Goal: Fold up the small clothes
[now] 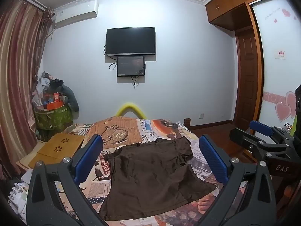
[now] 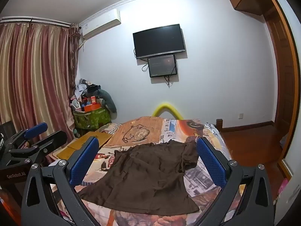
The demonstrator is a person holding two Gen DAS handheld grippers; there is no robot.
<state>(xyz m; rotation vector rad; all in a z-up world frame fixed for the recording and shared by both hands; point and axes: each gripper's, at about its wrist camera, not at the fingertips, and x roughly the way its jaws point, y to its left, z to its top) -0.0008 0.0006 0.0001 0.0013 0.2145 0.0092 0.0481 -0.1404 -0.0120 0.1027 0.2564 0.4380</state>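
1 brown shirt (image 1: 150,177) lies spread flat on the bed (image 1: 197,169), centre to lower centre of both frames, collar end toward the far wall, hem toward the cameras. Wrinkled, unfolded. 2 short sleeves visible, 1 per side.

2 grippers. Left gripper (image 1: 150,160): jaws spread wide, nothing between the pads, above the shirt w/o touching. Right gripper (image 2: 147,162): same, wide apart, empty, over the shirt. Each one also shows at the side edge of the other's view.

Bedspread is bare on all sides of the shirt; more free room toward the far end. 1 wooden lap tray (image 1: 62,146) lies left of the shirt, apart from it. Bed's right edge drops to wood floor (image 2: 250,145).

Far wall: 2 screens, TV (image 1: 130,40) w/ smaller monitor (image 1: 130,66) just under. 1 AC unit (image 1: 77,13) upper left.
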